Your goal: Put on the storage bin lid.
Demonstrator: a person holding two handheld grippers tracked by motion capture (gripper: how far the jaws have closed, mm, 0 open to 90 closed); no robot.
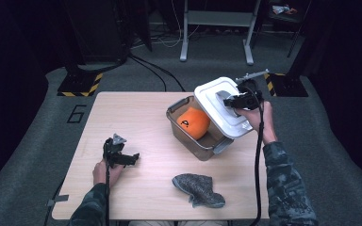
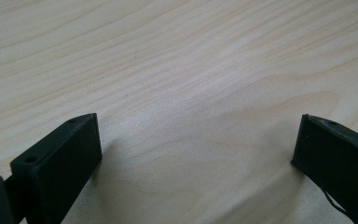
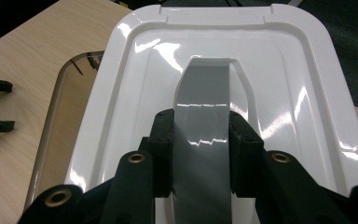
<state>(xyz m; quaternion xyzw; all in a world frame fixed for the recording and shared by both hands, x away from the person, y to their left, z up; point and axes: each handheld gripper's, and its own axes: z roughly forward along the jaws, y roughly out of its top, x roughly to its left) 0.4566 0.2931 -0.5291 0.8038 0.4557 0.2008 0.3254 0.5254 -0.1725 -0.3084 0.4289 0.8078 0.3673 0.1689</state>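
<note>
My right hand-held gripper (image 3: 200, 154) clamps the grey handle (image 3: 203, 121) of the white lid (image 1: 221, 106), tilted over the clear bin (image 1: 195, 134) holding an orange ball (image 1: 193, 122). Left of the bin, my left hand-held gripper (image 2: 196, 154) rests wide open on the worktop (image 1: 141, 113), empty.

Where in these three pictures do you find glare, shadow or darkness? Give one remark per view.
High view: the table is lit, the room around it dark. Left gripper view: soft shadows spread on the wood beside the left gripper. Right gripper view: bright glare streaks the white lid and its grey handle, gripped by the right gripper.
</note>
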